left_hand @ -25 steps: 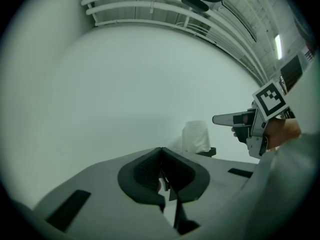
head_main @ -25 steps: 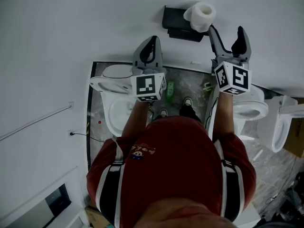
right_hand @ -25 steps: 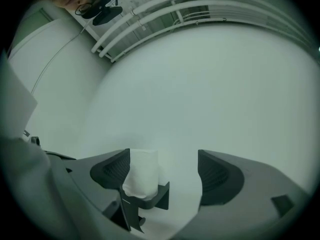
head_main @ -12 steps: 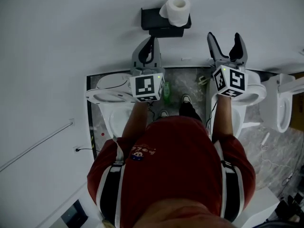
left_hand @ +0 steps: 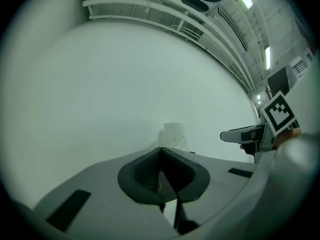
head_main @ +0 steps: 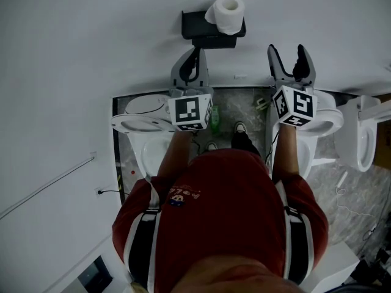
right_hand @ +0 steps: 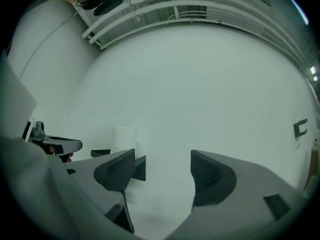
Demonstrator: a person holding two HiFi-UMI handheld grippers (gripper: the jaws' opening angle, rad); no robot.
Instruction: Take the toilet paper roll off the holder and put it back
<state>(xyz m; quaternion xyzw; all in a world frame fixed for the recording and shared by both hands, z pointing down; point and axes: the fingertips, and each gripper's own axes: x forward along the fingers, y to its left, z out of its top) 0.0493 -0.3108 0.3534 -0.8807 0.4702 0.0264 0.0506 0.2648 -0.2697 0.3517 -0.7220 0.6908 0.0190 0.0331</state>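
Two grippers face the wall (head_main: 91, 41): left gripper (head_main: 196, 50) closed and empty; right gripper (head_main: 287, 49), jaws apart but just narrowing, has drawn right of the toilet paper roll (head_main: 227, 12), apparently on its holder (head_main: 197, 27).

We see a white roll of soft, matt toilet paper (head_main: 229, 12) on a black matt holder (head_main: 200, 27) that looks like plastic or coated metal, against a smooth, matt white wall (head_main: 91, 54). The white toilet bowls (head_main: 145, 106) look like glossy ceramic, the grey marbled floor (head_main: 239, 104) like polished stone, the red shirt (head_main: 226, 212) like cloth.
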